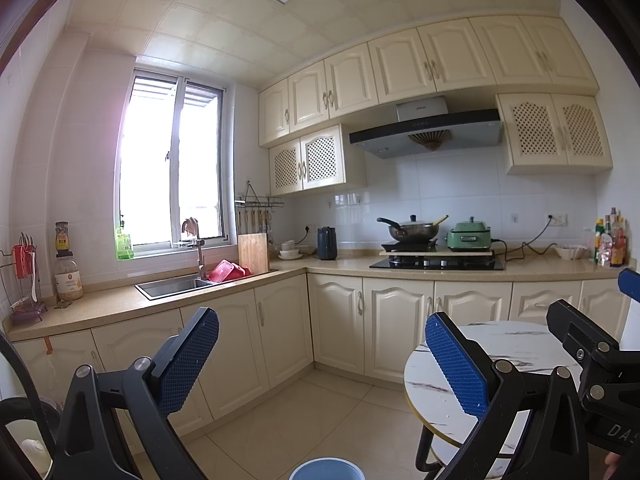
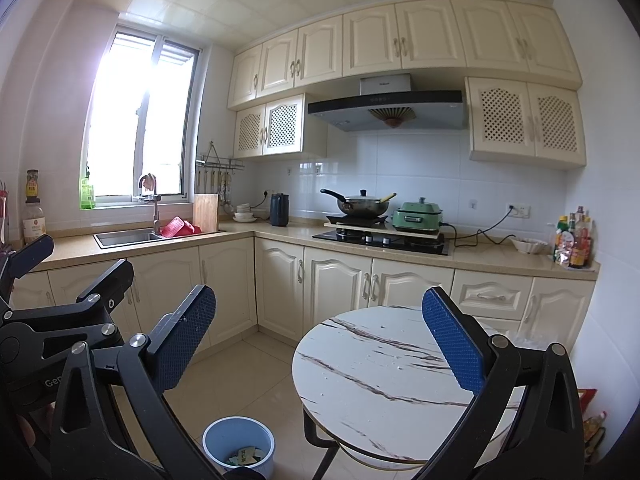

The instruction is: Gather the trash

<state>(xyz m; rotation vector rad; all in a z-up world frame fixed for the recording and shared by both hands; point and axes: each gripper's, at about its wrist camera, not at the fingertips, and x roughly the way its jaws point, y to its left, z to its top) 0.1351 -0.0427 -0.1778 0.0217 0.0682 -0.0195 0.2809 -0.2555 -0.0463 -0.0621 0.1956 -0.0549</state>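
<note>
On floor, bottom of right wrist view: a light blue trash bin is seen, standing upright just left of the round table's base
Trash: paper scraps are seen lying inside the bin; print on them cannot be read
Bin in left view: only the rim is shown at the bottom edge; contents are hidden
Table: a round white marble-look table with dark veins and a gold edge is seen on black legs; a few tiny specks are visible on top, too small to be identified
Right gripper: held above floor and table, 2 blue-padded fingers spread wide apart, nothing held between them
Left gripper: 2 blue-padded fingers also spread wide, nothing gripped; part of the right gripper's black frame is seen at the right edge of this view
Floor: beige tiles are seen between table and cabinets
Cabinets: cream base cabinets run in an L under a beige counter; matching wall cabinets are mounted above
Stove area: a lidded wok and a green electric pot are set on a board over the black hob, under a range hood
Sink: a steel sink is set below the window, a red basket and a wooden cutting board just right of it
Counter right end: a cluster of bottles is seen beside a white bowl
Counter corner: a dark kettle is placed near stacked white dishes
</note>
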